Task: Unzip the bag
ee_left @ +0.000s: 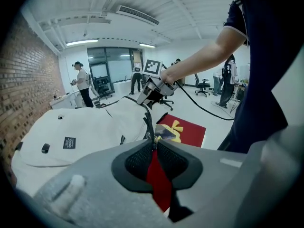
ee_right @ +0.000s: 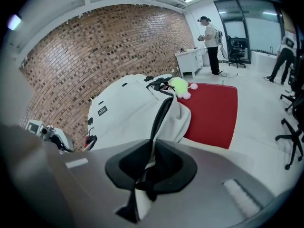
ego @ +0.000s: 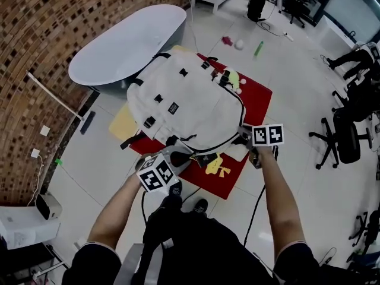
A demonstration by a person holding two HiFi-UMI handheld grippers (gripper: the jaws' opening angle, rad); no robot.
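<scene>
Bag (ego: 184, 105), white, lying on red floor mat (ego: 260, 97) | left gripper (ee_left: 154, 145) pinched on the zipper pull (ee_left: 154, 138) | right gripper (ee_right: 151, 151) clamped on bag's edge, bracing | step: pulling the zip, I'd say | next: steady drag along the track

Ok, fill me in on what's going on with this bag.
A person with a gripper in each hand is working on a white backpack that lies on a red mat. The left gripper is shut on the zipper pull. The right gripper pinches the backpack's fabric edge beside the zipper, apparently bracing it.
</scene>
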